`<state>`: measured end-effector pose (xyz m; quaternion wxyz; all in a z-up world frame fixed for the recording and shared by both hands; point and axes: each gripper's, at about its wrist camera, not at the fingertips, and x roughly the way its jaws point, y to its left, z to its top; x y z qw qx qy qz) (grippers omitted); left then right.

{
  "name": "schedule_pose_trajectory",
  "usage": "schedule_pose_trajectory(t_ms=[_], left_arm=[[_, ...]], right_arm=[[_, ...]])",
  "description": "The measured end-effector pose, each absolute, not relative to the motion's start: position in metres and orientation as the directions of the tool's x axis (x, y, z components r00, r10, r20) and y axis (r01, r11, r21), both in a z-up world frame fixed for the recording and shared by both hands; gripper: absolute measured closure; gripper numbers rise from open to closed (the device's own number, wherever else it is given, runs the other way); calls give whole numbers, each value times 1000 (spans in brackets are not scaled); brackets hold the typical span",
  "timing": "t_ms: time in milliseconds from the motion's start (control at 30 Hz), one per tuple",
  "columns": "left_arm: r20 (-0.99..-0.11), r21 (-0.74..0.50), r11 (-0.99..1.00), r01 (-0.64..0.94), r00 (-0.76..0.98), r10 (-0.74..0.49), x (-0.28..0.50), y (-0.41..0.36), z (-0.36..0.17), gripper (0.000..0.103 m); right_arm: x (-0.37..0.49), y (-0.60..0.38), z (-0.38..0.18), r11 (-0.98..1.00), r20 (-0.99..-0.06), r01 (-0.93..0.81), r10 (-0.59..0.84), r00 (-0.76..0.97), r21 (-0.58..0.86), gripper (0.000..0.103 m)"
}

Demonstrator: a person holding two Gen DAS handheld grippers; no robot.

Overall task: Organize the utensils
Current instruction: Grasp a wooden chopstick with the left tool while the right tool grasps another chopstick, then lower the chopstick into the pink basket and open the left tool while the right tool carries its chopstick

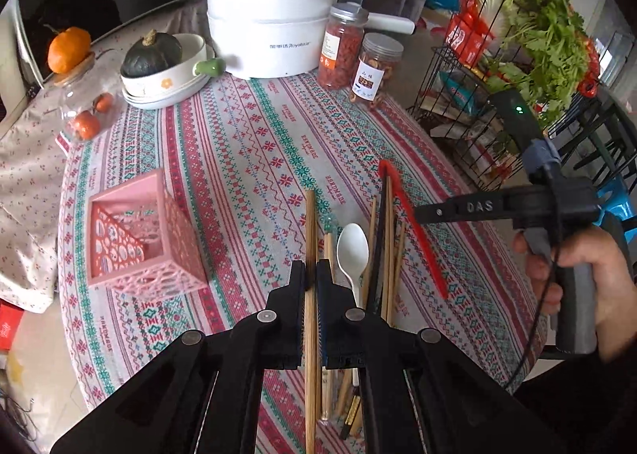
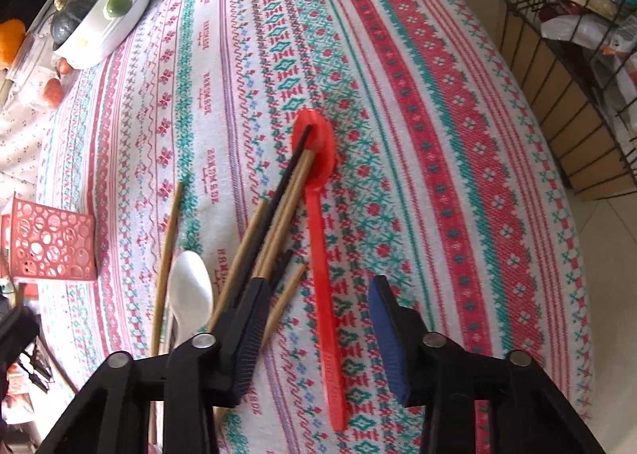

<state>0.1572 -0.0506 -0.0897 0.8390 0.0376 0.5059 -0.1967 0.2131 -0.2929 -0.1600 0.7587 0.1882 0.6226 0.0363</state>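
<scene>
My left gripper (image 1: pixel 311 269) is shut on a wooden chopstick (image 1: pixel 310 231) that points away over the patterned tablecloth. Beside it lie a white spoon (image 1: pixel 352 249), several wooden and black chopsticks (image 1: pixel 386 239) and a red spoon (image 1: pixel 414 231). A pink perforated holder (image 1: pixel 139 239) lies tipped on the cloth to the left. My right gripper (image 2: pixel 318 291) is open, its fingers on either side of the red spoon's (image 2: pixel 324 255) handle, just above it. The white spoon (image 2: pixel 189 291), the chopstick pile (image 2: pixel 274 211) and the pink holder (image 2: pixel 51 247) lie to its left.
At the back stand a white electric pot (image 1: pixel 274 28), two snack jars (image 1: pixel 358 56), a bowl with a dark squash (image 1: pixel 159 64) and a glass jar with oranges (image 1: pixel 85 100). A wire rack with vegetables (image 1: pixel 517 56) stands right of the table; it also shows in the right wrist view (image 2: pixel 577 56).
</scene>
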Motion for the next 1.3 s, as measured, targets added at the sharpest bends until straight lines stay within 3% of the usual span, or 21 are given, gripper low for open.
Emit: schedule_pose_trajectory(t_ms=[133, 233, 667, 967, 1300], left_arm=[[-837, -163, 922, 350, 445, -317, 131, -24, -85, 98], [-839, -174, 920, 351, 437, -325, 125, -13, -85, 98], [-834, -211, 927, 309, 438, -336, 129, 14, -86, 98], [-810, -214, 938, 273, 486, -327, 125, 24, -73, 98], [-690, -151, 948, 280, 657, -304, 101, 27, -18, 98]], right_arm=[[225, -287, -169, 893, -908, 211, 351, 230, 399, 85], [235, -277, -177, 898, -915, 215, 338, 220, 384, 91], [255, -230, -185, 973, -980, 176, 122, 160, 150, 90], [244, -252, -179, 913, -929, 234, 277, 246, 335, 95], [189, -244, -79, 929, -814, 70, 279, 510, 362, 99]])
